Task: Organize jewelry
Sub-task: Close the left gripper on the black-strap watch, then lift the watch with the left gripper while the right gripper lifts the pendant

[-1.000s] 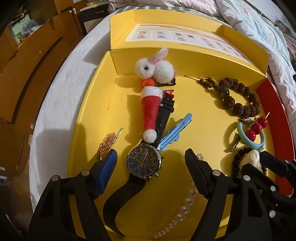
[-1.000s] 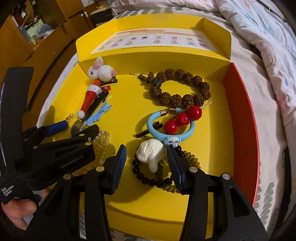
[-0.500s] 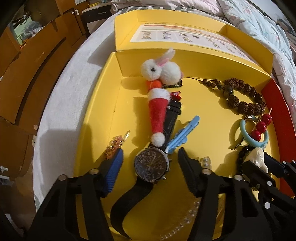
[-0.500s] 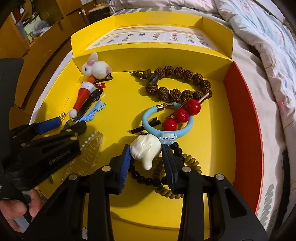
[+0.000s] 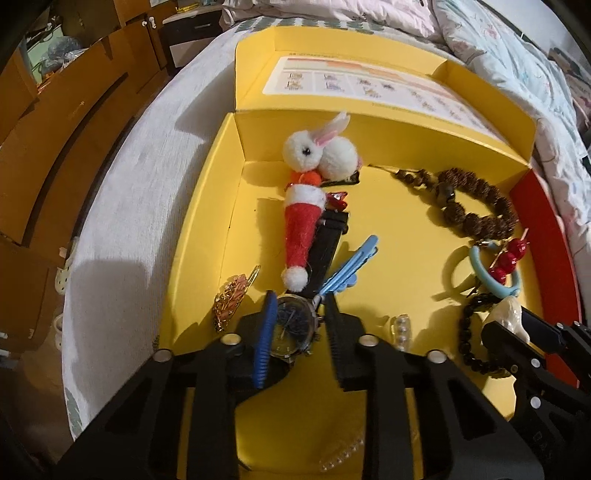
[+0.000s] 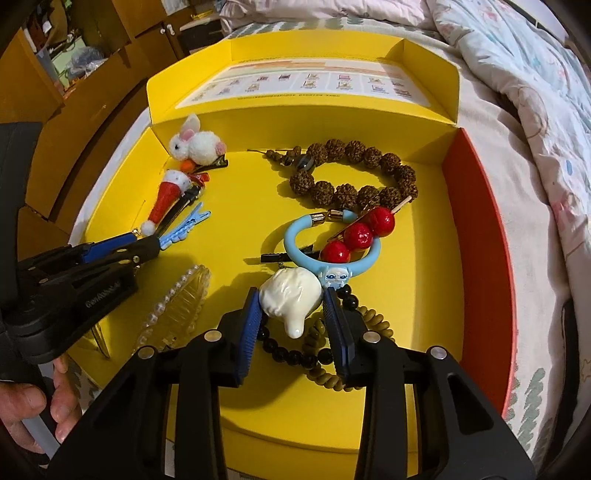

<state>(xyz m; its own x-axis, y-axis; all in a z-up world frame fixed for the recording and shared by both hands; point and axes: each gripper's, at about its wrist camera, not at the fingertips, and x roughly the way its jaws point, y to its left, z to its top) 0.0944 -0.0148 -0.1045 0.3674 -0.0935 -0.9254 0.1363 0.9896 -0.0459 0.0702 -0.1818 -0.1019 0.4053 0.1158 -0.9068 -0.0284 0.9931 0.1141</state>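
Warm overhead light floods the yellow box (image 6: 424,236), casting hard shadows leftward and glare on the red beads (image 6: 358,236), while fisheye bending and perhaps slight softness blur the dim edges.

A: What lies beyond the fingers, off to their left?
B: Orange-brown wooden cabinets (image 5: 55,122), their doors in shadow, with a cluttered open shelf (image 6: 77,55) higher up

A: And straight ahead, past the fingertips?
B: A bed (image 5: 122,206) covered in a pale ribbed sheet, and a dark drawer unit (image 5: 192,29) with small white knobs behind it

A: To their right?
B: A rumpled quilt (image 6: 524,74), light with a faint floral print, bunched along the bed's edge

A: How is the light?
B: Warm and dim, casting hard dark shadows across the sheet
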